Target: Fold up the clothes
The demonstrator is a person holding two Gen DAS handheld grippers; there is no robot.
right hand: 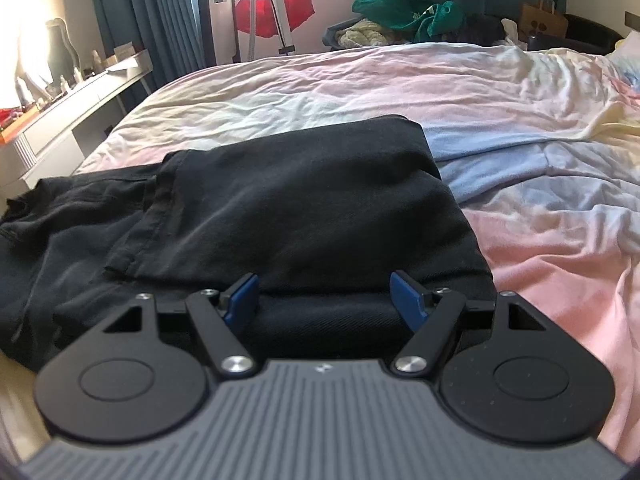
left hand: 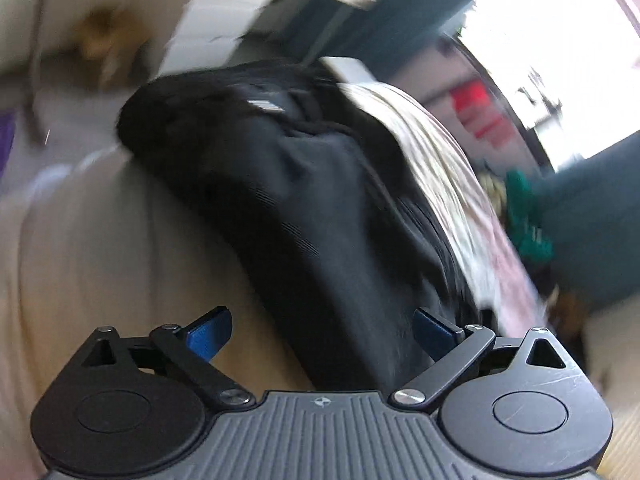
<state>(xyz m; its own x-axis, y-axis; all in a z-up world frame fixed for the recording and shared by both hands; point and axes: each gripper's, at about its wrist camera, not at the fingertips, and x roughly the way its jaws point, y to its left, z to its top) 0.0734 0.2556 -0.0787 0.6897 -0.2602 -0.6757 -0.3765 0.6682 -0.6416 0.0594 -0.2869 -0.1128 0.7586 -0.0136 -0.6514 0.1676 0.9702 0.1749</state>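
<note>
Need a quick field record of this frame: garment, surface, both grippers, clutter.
garment: black garment, partly folded, one layer doubled over, lying flat
surface: bed sheet, pastel, wrinkled
left gripper: open, nothing between the fingers, view blurred, garment ahead
right gripper: open, low over the garment's near edge, fingers either side of a fold; contact unclear
background: green clothes pile, red cloth, desk

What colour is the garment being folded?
Black garment, clearest in the right wrist view.
</note>
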